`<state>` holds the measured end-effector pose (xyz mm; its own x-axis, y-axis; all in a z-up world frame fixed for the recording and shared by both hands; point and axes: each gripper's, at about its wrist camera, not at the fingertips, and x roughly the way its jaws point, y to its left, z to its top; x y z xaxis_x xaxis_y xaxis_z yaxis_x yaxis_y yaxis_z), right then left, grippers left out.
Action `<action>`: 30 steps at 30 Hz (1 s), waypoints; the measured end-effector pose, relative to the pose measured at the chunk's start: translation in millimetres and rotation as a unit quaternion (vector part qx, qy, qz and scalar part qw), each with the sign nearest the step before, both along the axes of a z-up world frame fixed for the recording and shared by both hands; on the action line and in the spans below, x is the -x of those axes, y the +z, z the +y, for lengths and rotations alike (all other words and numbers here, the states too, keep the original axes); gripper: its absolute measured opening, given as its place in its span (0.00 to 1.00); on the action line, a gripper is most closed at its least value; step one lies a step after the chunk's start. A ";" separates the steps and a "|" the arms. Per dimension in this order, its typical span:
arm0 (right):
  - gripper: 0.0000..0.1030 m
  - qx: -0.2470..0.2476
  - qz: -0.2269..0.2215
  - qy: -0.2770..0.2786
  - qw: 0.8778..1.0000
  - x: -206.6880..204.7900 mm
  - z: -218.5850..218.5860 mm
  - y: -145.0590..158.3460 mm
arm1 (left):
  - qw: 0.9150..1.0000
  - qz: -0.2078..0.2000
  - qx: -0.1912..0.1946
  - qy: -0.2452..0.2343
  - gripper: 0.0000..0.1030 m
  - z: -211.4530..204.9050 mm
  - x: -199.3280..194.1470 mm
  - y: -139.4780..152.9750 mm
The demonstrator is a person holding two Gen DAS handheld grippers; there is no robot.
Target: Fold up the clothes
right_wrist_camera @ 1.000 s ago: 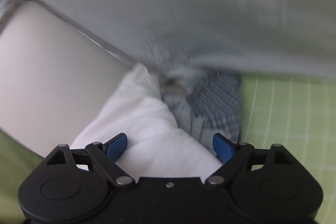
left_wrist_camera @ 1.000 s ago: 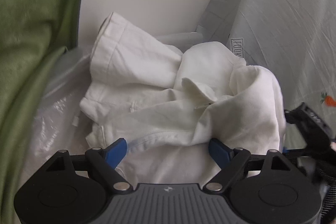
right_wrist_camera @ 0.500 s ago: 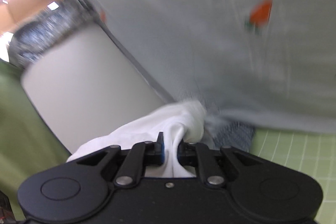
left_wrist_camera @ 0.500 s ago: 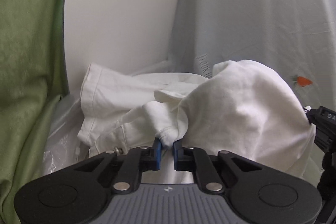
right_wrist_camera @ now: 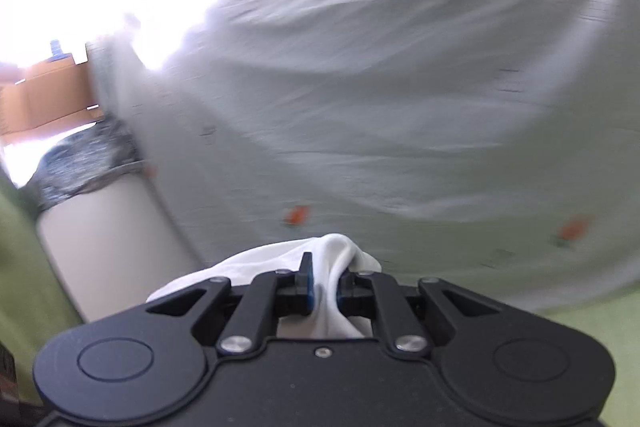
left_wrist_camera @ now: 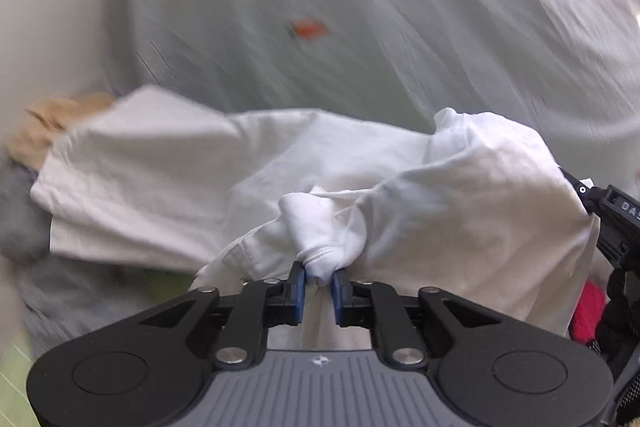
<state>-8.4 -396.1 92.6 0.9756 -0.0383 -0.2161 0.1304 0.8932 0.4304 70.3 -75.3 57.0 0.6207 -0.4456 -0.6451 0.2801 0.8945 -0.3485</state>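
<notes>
Left claw (left_wrist_camera: 319,281) easing open and right claw (right_wrist_camera: 325,287) each pinch, seemingly, one white garment (left_wrist_camera: 460,195).

we see left gripper (left_wrist_camera: 319,283): grey ribbed body, black linkages, blue pads, silver screws | right gripper (right_wrist_camera: 324,287): all-black body, blue pads

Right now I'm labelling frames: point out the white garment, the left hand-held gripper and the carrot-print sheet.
white garment (left_wrist_camera: 460,203): left wrist view, bunched body.
left hand-held gripper (left_wrist_camera: 319,281): left wrist view, between fingertips, cloth there.
carrot-print sheet (left_wrist_camera: 360,7): left wrist view, pale fabric behind.
</notes>
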 end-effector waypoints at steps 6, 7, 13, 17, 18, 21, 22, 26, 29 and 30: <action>0.44 0.006 0.213 -0.113 0.970 67.0 -83.4 -68.8 | 0.996 0.071 -0.034 -0.030 0.42 -65.6 41.6 -34.1; 0.57 -0.001 0.227 -0.124 0.966 78.4 -93.6 -75.8 | 0.996 0.075 -0.040 -0.022 0.49 -70.7 43.0 -37.2; 0.81 -0.021 0.238 -0.120 0.964 109.8 -138.6 -87.8 | 0.992 0.104 -0.066 0.032 0.60 -98.4 46.4 -50.8; 0.86 -0.041 0.228 -0.092 0.968 99.2 -158.9 -97.9 | 0.989 0.120 -0.059 0.062 0.67 -103.6 30.5 -52.4; 0.87 -0.047 0.229 -0.083 0.969 91.8 -162.4 -102.1 | 0.988 0.122 -0.060 0.069 0.69 -105.5 25.7 -53.3; 0.88 -0.047 0.241 -0.059 0.968 53.6 -167.7 -112.7 | 0.986 0.132 -0.057 0.083 0.75 -110.5 1.3 -62.5; 0.88 -0.045 0.249 -0.049 0.966 37.6 -169.8 -118.1 | 0.985 0.140 -0.055 0.086 0.76 -111.8 -8.2 -67.0; 0.88 -0.054 0.295 -0.021 0.954 -28.2 -180.3 -152.8 | 0.978 0.176 -0.044 0.098 0.81 -116.7 -43.9 -92.4; 0.88 -0.064 0.336 -0.010 0.940 -70.9 -187.6 -184.8 | 0.978 0.191 -0.020 0.084 0.84 -121.9 -62.9 -111.7; 0.88 -0.071 0.347 -0.008 0.935 -80.5 -189.6 -192.3 | 0.976 0.201 -0.013 0.086 0.84 -122.1 -68.2 -117.7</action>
<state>72.0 -585.7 -99.6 0.5981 0.0254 -0.8010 0.4354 0.8288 0.3514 138.4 -197.4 -60.7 0.3798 -0.3369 -0.8615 -0.0304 0.9263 -0.3757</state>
